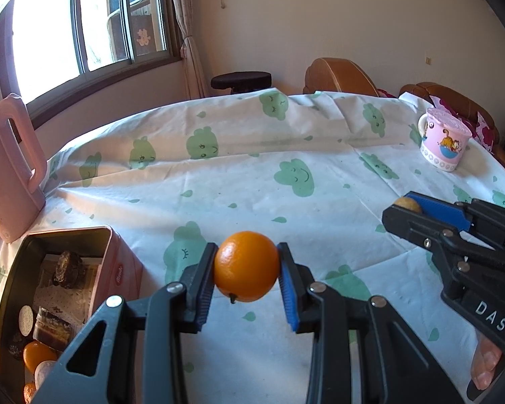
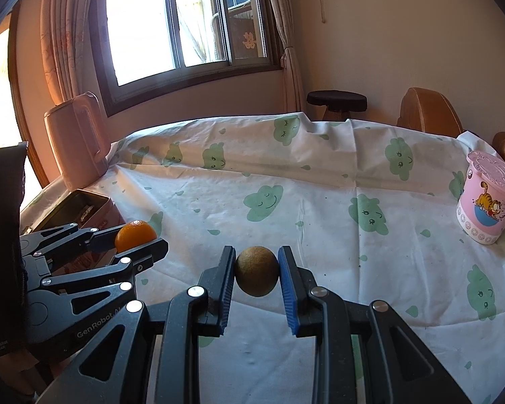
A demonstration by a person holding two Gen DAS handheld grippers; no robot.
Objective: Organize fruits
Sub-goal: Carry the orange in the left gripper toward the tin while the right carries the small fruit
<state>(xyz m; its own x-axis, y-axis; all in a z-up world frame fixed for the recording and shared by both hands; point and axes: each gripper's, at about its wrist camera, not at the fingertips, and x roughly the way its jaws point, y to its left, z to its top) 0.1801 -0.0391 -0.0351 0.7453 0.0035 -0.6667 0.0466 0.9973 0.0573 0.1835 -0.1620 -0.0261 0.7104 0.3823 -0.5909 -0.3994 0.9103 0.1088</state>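
My left gripper (image 1: 246, 266) is shut on an orange (image 1: 246, 266), held a little above the cloud-print tablecloth (image 1: 252, 175); the same orange (image 2: 135, 234) and left gripper (image 2: 138, 240) show at the left of the right wrist view. My right gripper (image 2: 256, 273) is shut on a brown kiwi (image 2: 256, 273) above the cloth. In the left wrist view the right gripper (image 1: 404, 210) reaches in from the right, with only a sliver of the kiwi (image 1: 408, 204) showing. An open pink tin (image 1: 116, 262) at lower left holds another orange (image 1: 37, 353) among wrapped snacks.
A pink lidded cartoon mug (image 1: 444, 143) stands at the far right of the table. A pink kettle (image 1: 8, 168) stands at the left edge behind the tin. Brown chairs (image 1: 336, 75) and a dark stool (image 1: 241, 80) sit beyond the table. A fingertip (image 1: 486, 363) shows under the right gripper.
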